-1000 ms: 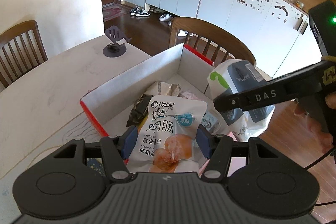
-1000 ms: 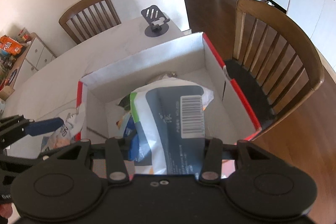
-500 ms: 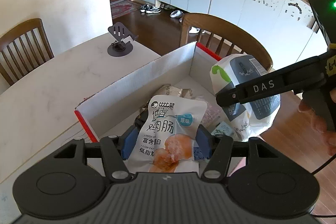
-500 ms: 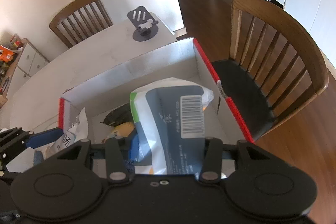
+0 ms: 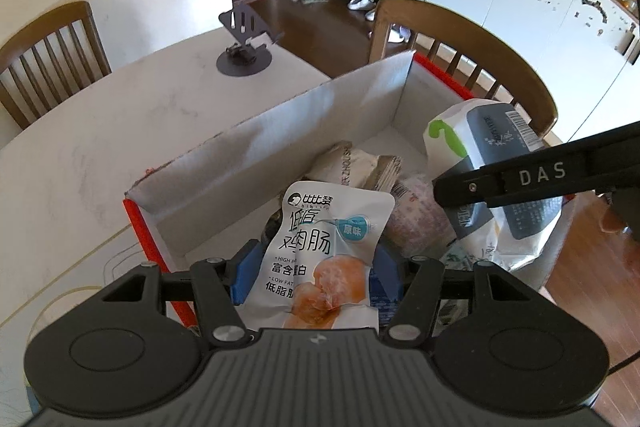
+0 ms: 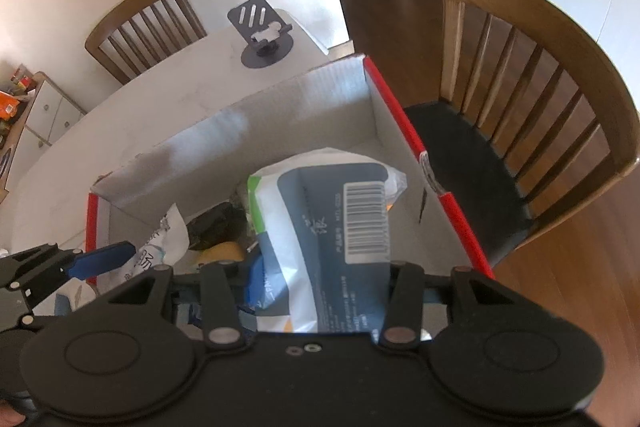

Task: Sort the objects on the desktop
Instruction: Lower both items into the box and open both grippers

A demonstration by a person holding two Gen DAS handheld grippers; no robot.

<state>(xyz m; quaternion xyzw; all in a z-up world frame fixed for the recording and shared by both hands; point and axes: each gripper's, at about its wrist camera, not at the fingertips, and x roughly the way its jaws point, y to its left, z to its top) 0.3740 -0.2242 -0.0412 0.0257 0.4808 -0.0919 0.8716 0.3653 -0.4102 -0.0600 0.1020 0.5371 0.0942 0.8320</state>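
My left gripper (image 5: 316, 267) is clamped on a white snack pouch (image 5: 324, 251), held over the near end of the cardboard box (image 5: 280, 135). My right gripper (image 6: 320, 267) grips a grey-and-white bag (image 6: 328, 227) above the box's right side, over other packets (image 5: 360, 167) inside.

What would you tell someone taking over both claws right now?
Left claw: shut on the sausage pouch, held over the box's near end.
Right claw: shut on the grey bag, also over the box.
Done: several snack packs already lie inside the box.
Left: neither item is released yet; open both claws to drop them in. The phone stand sits on the table beyond the box.
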